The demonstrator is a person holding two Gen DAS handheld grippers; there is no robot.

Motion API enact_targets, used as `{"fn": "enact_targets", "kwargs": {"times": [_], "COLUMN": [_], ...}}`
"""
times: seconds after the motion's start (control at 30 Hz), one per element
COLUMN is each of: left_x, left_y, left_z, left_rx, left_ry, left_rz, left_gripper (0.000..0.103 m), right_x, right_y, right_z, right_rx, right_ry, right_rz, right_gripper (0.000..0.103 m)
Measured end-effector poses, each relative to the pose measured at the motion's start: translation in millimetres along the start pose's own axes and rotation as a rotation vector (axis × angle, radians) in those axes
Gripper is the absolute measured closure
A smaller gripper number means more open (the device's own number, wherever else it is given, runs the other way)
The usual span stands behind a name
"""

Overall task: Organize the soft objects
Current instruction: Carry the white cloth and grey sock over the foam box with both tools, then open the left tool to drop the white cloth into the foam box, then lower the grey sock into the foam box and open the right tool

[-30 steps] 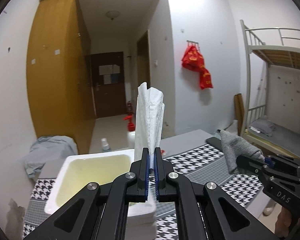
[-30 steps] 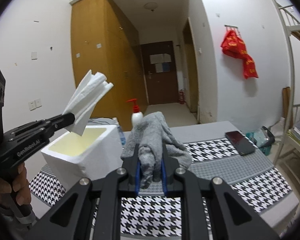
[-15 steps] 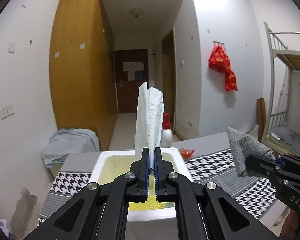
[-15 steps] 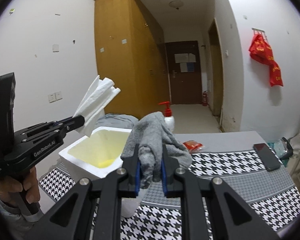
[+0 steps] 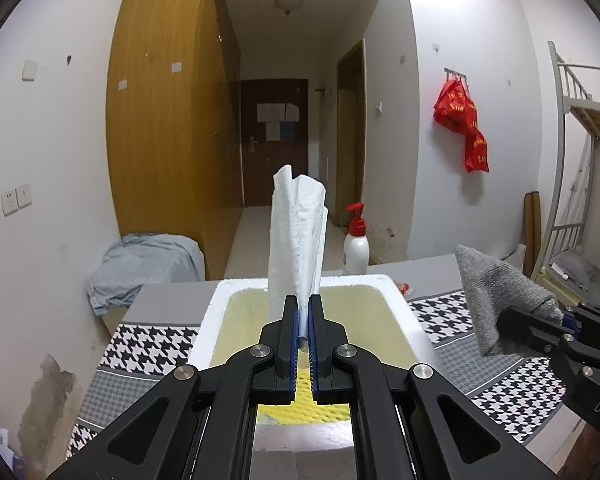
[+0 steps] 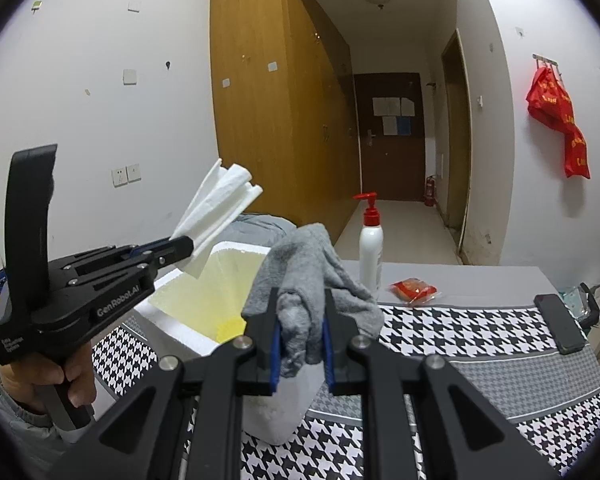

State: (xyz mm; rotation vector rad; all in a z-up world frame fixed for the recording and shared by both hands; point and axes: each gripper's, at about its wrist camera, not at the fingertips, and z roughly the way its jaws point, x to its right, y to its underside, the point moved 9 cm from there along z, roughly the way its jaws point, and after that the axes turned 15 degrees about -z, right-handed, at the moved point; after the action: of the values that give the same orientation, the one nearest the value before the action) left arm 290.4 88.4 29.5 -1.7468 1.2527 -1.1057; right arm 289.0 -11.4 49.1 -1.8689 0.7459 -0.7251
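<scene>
The left gripper (image 5: 304,316) has its jaws shut tight on a white tissue (image 5: 298,240), held above the foam box (image 5: 404,312) for dropping in. The right gripper (image 6: 300,332) pinches a grey cloth (image 6: 304,272) just beside the box, probably next.

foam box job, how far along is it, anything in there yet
Done: a yellow mesh item already lies in the white foam box. In hand: the left gripper is shut on a folded white tissue over the box, and the right gripper is shut on a grey cloth beside it. Left: releasing both into the box.
</scene>
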Motion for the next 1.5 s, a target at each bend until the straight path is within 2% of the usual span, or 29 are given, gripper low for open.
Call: {"fn": "enact_targets", "kwargs": {"times": [0.1, 0.13, 0.2, 0.23, 0.27, 0.37, 0.43, 0.47, 0.53, 0.77, 1.5], "left_x": [-2.1, -3.8, -6.9, -7.5, -8.9, -15.5, -17.4, -19.2, -22.5, -39.5, -87.2], "left_y": [2.9, 3.7, 4.6, 4.9, 4.1, -1.3, -3.4, -4.6, -6.9, -12.0, -21.1], "left_z": [11.4, 13.3, 15.1, 14.7, 13.7, 8.4, 4.6, 1.8, -5.1, -14.8, -30.6], "left_rx": [-0.028, -0.033, -0.033, -0.032, -0.026, 0.002, 0.017, 0.033, 0.064, 0.091, 0.130], "left_ry": [-0.001, -0.007, -0.009, -0.003, -0.001, -0.003, -0.001, -0.011, -0.022, -0.058, -0.149], "left_rz": [0.003, 0.000, -0.005, -0.009, -0.021, -0.052, -0.049, -0.046, -0.045, -0.068, -0.105], "left_gripper": [0.094, 0.087, 0.063, 0.039, 0.026, 0.017, 0.005, 0.002, 0.001, 0.001, 0.001], "right_x": [2.3, 3.2, 4.0, 4.2, 4.0, 2.8, 3.4, 3.4, 1.8, -2.6, -32.6], "right_y": [0.1, 0.4, 1.5, 2.1, 2.2, 2.2, 1.7, 1.5, 0.9, -3.6, -33.1], "right_z": [2.9, 3.8, 5.1, 6.1, 6.8, 7.5, 7.7, 8.0, 8.2, 9.0, 34.7], "right_rx": [-0.002, -0.004, -0.008, -0.012, -0.014, -0.017, -0.017, -0.018, -0.019, -0.011, 0.023], "right_ry": [-0.004, -0.002, 0.003, 0.005, 0.006, 0.012, 0.015, 0.016, 0.017, 0.011, -0.072], "right_rz": [0.002, 0.003, 0.001, 0.001, 0.001, 0.003, 0.008, 0.009, 0.008, 0.002, -0.032], "right_gripper": [0.083, 0.083, 0.083, 0.083, 0.083, 0.083, 0.083, 0.083, 0.083, 0.083, 0.083]}}
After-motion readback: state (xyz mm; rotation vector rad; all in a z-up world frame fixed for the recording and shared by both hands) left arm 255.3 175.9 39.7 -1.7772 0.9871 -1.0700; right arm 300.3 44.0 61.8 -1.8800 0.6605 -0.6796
